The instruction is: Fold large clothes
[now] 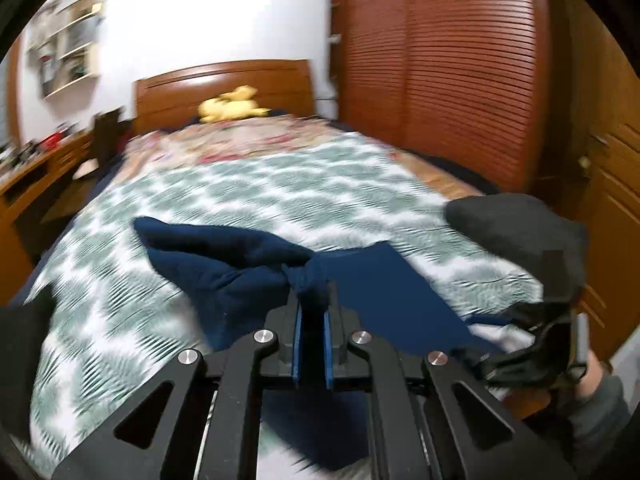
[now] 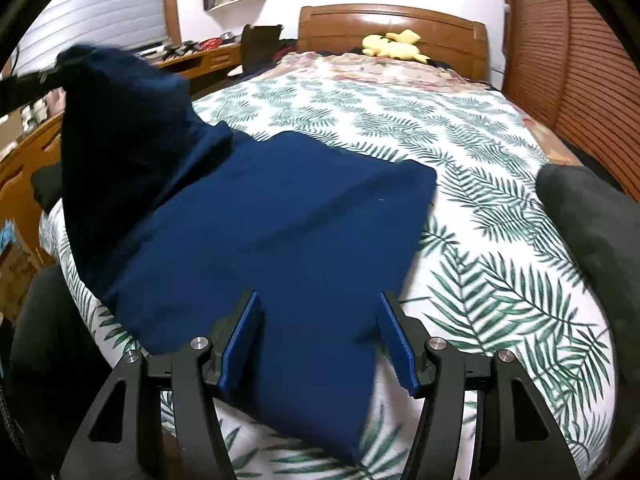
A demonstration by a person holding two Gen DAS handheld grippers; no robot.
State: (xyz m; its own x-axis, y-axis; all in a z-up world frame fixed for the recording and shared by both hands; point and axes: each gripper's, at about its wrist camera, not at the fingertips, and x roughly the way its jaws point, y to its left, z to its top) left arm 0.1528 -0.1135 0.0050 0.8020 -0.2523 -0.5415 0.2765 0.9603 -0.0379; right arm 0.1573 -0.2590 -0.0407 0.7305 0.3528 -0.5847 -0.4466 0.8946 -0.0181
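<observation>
A large navy blue garment (image 2: 280, 220) lies on the leaf-print bed sheet (image 2: 480, 200). Most of it is spread flat. Its left part (image 2: 120, 120) is pulled up into a peak in the right wrist view. My left gripper (image 1: 312, 312) is shut on a bunched corner of this garment (image 1: 224, 260), and the cloth hangs off its blue pads (image 1: 297, 344) above the bed. My right gripper (image 2: 318, 300) stands open low over the near edge of the flat part, with its pads (image 2: 240, 340) apart and not pressing on the cloth.
A dark grey garment (image 2: 580, 220) lies at the right edge of the bed. A yellow plush toy (image 2: 394, 46) sits by the wooden headboard (image 2: 392, 20). A slatted wardrobe (image 1: 440, 72) stands to the right, and a cluttered desk (image 2: 192, 56) to the left.
</observation>
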